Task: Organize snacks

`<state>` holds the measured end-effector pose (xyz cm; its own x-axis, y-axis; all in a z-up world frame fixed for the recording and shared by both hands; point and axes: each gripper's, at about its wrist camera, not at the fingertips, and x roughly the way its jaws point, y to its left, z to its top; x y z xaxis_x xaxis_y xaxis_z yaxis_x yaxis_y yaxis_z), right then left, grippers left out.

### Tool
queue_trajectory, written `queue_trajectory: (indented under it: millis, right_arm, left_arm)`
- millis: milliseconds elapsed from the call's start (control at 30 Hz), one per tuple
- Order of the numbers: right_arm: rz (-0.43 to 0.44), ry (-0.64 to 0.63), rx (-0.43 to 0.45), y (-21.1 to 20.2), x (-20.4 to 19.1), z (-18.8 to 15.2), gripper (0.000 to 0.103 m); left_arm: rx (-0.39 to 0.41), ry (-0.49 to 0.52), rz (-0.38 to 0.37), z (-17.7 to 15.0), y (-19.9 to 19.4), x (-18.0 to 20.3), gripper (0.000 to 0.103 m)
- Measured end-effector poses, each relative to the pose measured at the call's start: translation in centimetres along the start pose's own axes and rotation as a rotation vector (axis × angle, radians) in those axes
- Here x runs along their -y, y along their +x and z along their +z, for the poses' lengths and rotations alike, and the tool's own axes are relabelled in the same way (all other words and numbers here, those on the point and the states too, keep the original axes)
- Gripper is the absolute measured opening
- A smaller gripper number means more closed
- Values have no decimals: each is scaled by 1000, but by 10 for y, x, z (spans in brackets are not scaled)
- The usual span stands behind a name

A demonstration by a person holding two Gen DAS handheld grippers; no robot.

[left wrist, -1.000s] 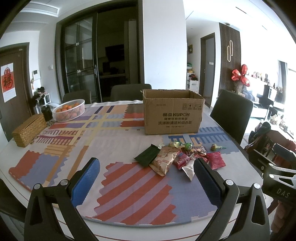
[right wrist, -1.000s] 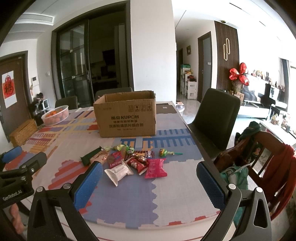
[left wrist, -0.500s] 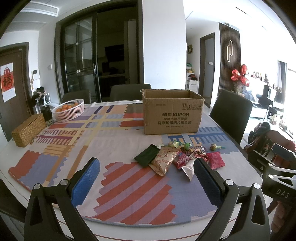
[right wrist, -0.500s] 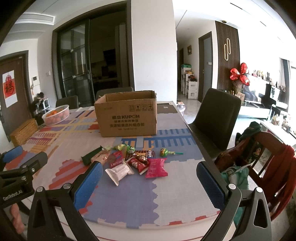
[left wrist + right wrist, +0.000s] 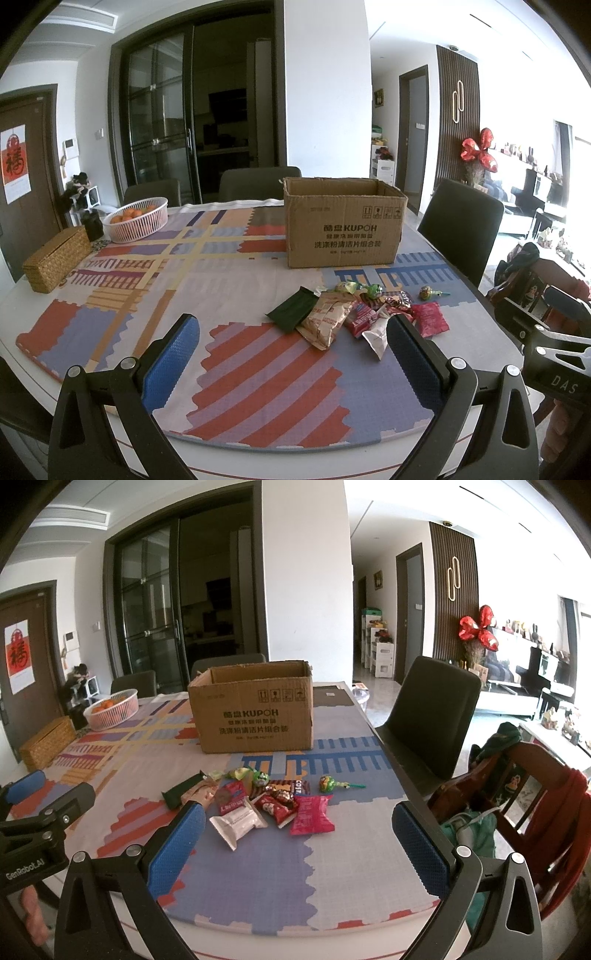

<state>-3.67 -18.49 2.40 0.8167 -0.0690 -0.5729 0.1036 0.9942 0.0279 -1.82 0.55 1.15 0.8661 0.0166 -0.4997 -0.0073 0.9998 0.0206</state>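
Your left gripper (image 5: 291,356) sits at the bottom of the left wrist view with its blue-padded fingers spread wide and nothing between them; your right gripper (image 5: 299,843) is at the bottom of the right wrist view, also spread wide and holding nothing; both hang over the near edge of the table (image 5: 229,458), clear of the snacks.

The snacks lie in a loose pile at centre right of the left view, on the patterned mat (image 5: 236,369); you can pick out a dark green packet (image 5: 292,309) at the pile's left edge, a tan wrapper (image 5: 327,319) touching it, a white packet (image 5: 376,334) just beside your left gripper's right finger, a pink packet (image 5: 429,319) at the pile's right edge, and a lollipop (image 5: 428,294) a little apart toward the upper right; the small sweets in the middle overlap too much to tell apart.

The cardboard box (image 5: 341,221) stands upright and open-topped above the pile, near it but not touching; its inside is hidden from both views.

At the upper left of the left view you have a white basket (image 5: 136,221) holding oranges, and a woven box (image 5: 56,258) below and left of it, both well apart from the snacks.
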Motion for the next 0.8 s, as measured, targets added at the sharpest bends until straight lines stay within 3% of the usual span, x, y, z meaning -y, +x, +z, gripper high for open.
queue_trajectory:
  millis: [433, 800]
  right_arm:
    - [-3, 1, -15, 0, -3, 1, 102]
    - [8, 13, -84, 39, 2, -4, 102]
  left_arm:
    - [-14, 5, 5, -1, 2, 6, 103]
    - [-45, 48, 12, 0, 35, 12, 96]
